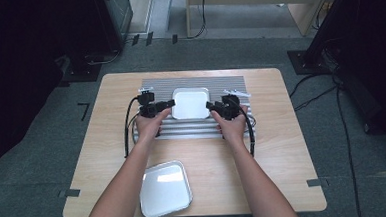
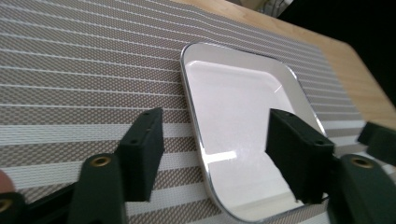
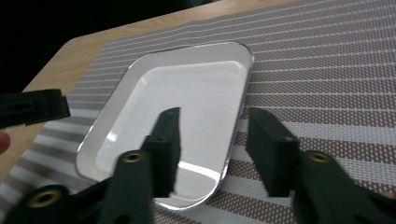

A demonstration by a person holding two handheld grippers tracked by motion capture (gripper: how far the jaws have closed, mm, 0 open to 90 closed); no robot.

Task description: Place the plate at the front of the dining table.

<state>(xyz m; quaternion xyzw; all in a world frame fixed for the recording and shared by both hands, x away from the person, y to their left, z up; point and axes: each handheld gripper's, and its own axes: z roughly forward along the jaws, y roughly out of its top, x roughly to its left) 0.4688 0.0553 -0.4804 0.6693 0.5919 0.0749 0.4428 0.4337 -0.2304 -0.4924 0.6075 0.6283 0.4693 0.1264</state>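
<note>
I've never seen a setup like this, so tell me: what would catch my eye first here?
Two hands, each holding a black gripper, the left gripper and the right gripper, close in from either side on a shiny metal tray lying on a striped mat at mid-table. Each gripper's open fingers straddle the tray's rim. A second tray lies near the table's front edge.

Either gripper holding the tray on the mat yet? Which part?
Nothing held. Both the left gripper and right gripper have open jaws straddling opposite rims of the tray, not closed.

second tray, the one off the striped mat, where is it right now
In the high view the second tray lies on the bare wooden table near the front edge, left of centre, beside the person's left forearm and nearer than the striped mat.
</note>
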